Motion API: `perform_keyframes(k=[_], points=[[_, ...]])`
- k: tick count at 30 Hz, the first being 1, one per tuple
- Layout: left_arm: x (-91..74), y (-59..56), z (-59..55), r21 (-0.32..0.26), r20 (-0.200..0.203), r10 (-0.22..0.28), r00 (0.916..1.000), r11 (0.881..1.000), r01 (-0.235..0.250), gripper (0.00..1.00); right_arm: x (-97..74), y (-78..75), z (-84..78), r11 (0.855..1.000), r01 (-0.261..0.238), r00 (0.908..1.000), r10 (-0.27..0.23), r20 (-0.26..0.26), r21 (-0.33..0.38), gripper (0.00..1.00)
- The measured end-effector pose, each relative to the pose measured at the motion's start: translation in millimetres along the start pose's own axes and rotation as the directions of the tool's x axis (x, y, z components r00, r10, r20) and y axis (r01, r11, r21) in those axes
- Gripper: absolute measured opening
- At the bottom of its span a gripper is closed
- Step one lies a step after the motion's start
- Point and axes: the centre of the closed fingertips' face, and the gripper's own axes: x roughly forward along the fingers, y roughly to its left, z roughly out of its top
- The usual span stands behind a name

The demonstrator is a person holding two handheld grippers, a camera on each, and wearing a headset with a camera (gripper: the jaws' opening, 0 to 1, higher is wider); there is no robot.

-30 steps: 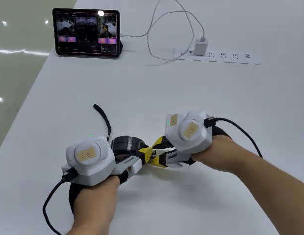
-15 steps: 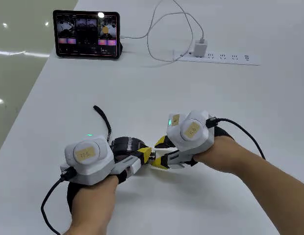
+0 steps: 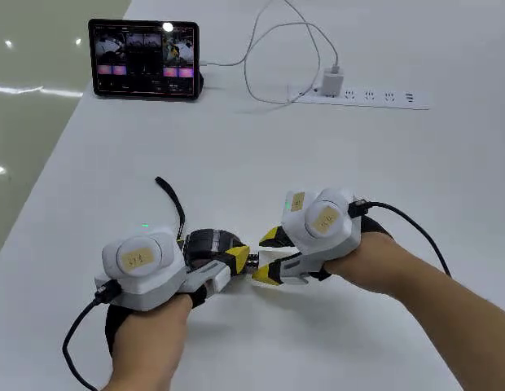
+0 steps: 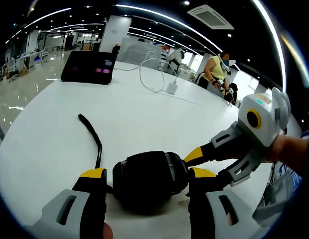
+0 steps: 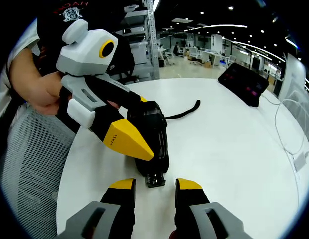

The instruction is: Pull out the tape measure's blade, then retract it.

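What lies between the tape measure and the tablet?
In the head view, the black strap of the tape measure; beyond it the white table is bare up to the tablet.

The round black plastic tape measure [image 3: 210, 243] has a black strap [image 3: 173, 198]. The white-and-grey left gripper [image 4: 147, 175] and right gripper [image 5: 154, 185] bear yellow tips. The smooth tabletop [image 3: 358, 147] is plain white.

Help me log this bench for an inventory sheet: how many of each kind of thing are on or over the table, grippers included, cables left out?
grippers: 2 (left gripper, right gripper)
tape measure: 1
tablet: 1
power strip: 1
charger: 1
total: 6
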Motion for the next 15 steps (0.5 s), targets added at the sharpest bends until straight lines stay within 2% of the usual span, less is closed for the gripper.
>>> perform_keyframes(k=[8, 15], points=[[-5.5, 2.8, 3.1, 0.041, 0.007, -0.001, 1.0, 0.999, 0.001, 0.66, -6.5, 1.1, 0.2, 1.0, 0.017, 0.9997, -0.017, 0.019, 0.018, 0.31], [-10.9, 4.9, 6.3, 0.099, 0.012, -0.01, 0.9999, 0.995, 0.009, 0.67, -13.2, 5.2, -2.6, 0.999, 0.035, 0.9989, -0.035, 0.031, 0.029, 0.33]])
